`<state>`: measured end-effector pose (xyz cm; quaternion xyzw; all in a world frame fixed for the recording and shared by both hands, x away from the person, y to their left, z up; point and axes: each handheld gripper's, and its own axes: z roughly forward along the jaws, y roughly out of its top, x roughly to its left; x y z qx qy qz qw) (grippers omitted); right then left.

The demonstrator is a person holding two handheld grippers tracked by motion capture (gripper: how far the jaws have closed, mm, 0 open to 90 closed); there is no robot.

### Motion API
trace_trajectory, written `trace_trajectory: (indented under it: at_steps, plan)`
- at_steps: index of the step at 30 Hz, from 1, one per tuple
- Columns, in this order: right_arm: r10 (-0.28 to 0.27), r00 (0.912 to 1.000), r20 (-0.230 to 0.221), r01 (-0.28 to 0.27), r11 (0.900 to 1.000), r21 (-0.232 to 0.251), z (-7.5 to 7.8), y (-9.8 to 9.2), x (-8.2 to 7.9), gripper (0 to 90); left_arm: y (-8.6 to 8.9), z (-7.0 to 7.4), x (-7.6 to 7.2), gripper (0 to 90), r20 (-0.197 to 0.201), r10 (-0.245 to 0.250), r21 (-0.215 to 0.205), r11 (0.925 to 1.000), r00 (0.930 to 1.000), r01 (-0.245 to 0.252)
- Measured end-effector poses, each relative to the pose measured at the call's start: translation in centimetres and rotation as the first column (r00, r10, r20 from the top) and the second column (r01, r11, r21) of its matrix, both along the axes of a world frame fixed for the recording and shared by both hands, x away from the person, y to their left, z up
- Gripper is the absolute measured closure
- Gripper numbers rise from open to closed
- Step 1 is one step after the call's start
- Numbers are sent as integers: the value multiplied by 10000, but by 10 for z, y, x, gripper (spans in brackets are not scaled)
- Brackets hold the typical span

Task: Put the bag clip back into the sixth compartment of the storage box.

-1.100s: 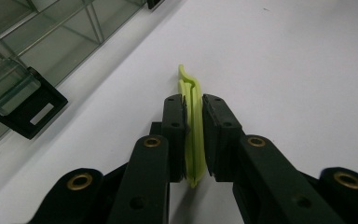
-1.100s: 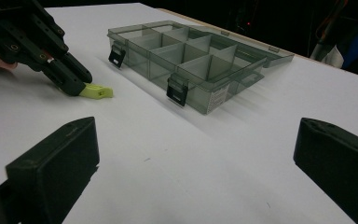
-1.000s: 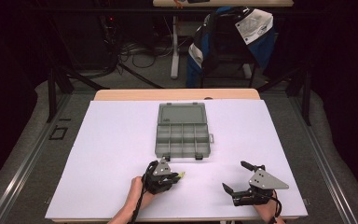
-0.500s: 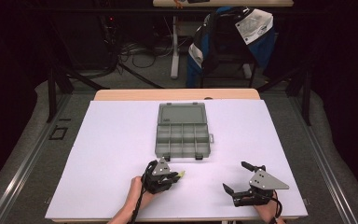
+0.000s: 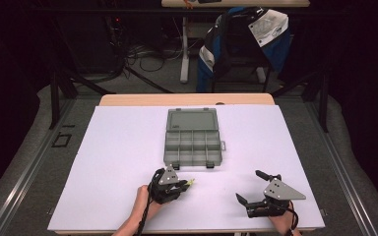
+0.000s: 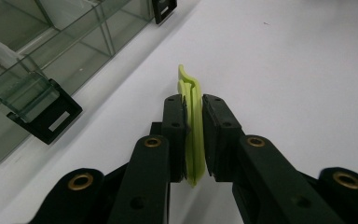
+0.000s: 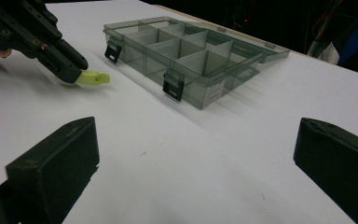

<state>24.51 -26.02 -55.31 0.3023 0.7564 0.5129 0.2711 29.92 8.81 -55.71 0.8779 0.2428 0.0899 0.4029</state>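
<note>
My left gripper (image 5: 183,185) rests on the white table, just in front of a clear grey compartment box (image 5: 193,143), and is shut on a thin lime-green plastic piece (image 5: 190,182). In the left gripper view the green piece (image 6: 187,84) stands on edge between the black pads, its tip poking past them, with the gripper (image 6: 193,105) pointing beside the box's latch (image 6: 46,119). My right gripper (image 5: 250,188) lies at the front right, jaws wide open and nothing between them. The right gripper view (image 7: 195,128) looks across at the box (image 7: 186,51), the left gripper (image 7: 67,70) and the green piece (image 7: 94,78).
The box's lid (image 5: 193,119) lies open flat toward the far side, and its compartments look empty. The white table top (image 5: 108,147) has bare room left and right of the box. A chair with a blue jacket (image 5: 236,39) stands beyond the far edge.
</note>
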Motion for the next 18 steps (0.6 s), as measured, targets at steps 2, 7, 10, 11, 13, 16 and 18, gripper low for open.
trace_trajectory:
  at_steps: [2, 7, 10, 11, 13, 16, 18]
  plan:
    - [-2, 10000, 2, 2, 10000, -19, 0, 0, 0, 0, 1, 1, 0, 799, 13, 22, -14, 10000, 10000, -22]
    - [-16, 10000, 2, 16, 10000, -25, 0, 0, 0, 0, 4, 3, 1, 799, 94, 80, -30, 10000, 9999, -80]
    - [-23, 10000, -31, 23, 10000, 2, 0, -1, 0, 0, 4, 4, 1, 799, 49, 141, -58, 9999, 9999, -141]
    - [-34, 10000, 44, 35, 10000, -31, 0, -1, 0, 0, 5, 4, 1, 799, 83, 155, -51, 9999, 9998, -155]
    - [-39, 10000, 36, 39, 10000, -73, 0, -1, 0, 0, 6, 5, 1, 799, 119, 181, -42, 9998, 9998, -181]
    - [-26, 10000, 32, 26, 10000, -58, 0, -1, 0, 0, 7, 6, 2, 799, 114, 203, -61, 9998, 9997, -202]
    - [-35, 10000, 7, 35, 10000, -51, 0, -2, 0, 0, 8, 6, 3, 799, 135, 230, -63, 9997, 9996, -229]
